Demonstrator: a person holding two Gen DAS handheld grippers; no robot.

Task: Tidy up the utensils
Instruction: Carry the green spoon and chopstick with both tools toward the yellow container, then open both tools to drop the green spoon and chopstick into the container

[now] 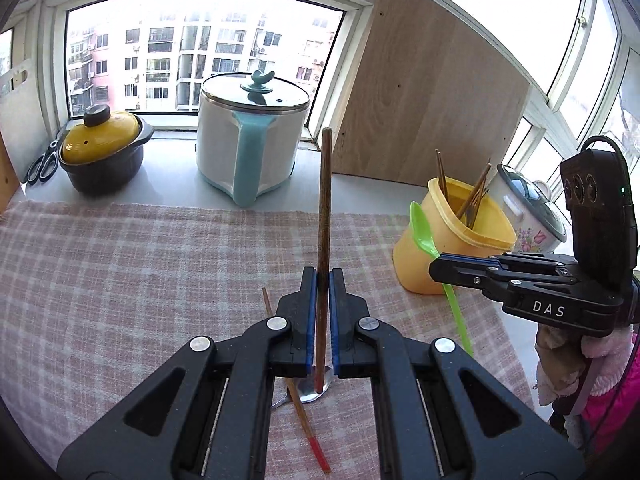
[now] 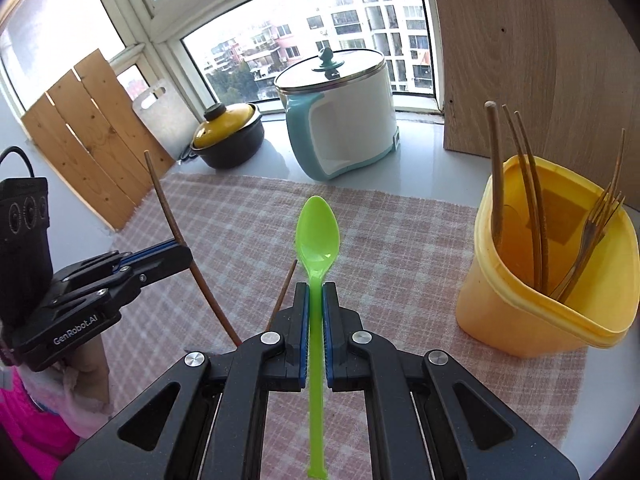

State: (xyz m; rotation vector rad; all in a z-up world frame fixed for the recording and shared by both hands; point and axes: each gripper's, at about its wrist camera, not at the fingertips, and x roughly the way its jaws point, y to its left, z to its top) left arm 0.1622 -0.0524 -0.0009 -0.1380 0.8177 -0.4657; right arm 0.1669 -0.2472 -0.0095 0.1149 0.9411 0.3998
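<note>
The left claw (image 1: 320, 276) is pinching a brown wooden-handled ladle (image 1: 323, 216) between its blue pads, the handle standing nearly upright and rising toward 12 o'clock in the left wrist view. The ladle's metal bowl (image 1: 316, 388) sits low behind the jaws, just above or on the pink checked cloth (image 1: 140, 264); whether it touches cannot be told. A loose chopstick (image 1: 300, 396) with a red tip lies on the cloth under this claw, running from 11 o'clock down to 5 o'clock.

The right claw (image 2: 315, 292) is pressed onto the stem of a green plastic spoon (image 2: 317, 236), whose bowl points forward to 12 o'clock and faces up, while the stem tail runs back between the claw's arms. From the left wrist view this claw reaches in level from 3 o'clock, the spoon slanted in front of the yellow container (image 1: 452, 240).

The yellow container (image 2: 548, 272) stands on the cloth at 3 o'clock of the right claw, well apart from it, holding chopsticks (image 2: 528, 200) and a fork (image 2: 596, 220) leaning on its wall.

Along the bench (image 1: 168, 196) at the window stand a white-and-teal cooker (image 1: 248, 136) and a black pot with yellow lid (image 1: 102, 152).
</note>
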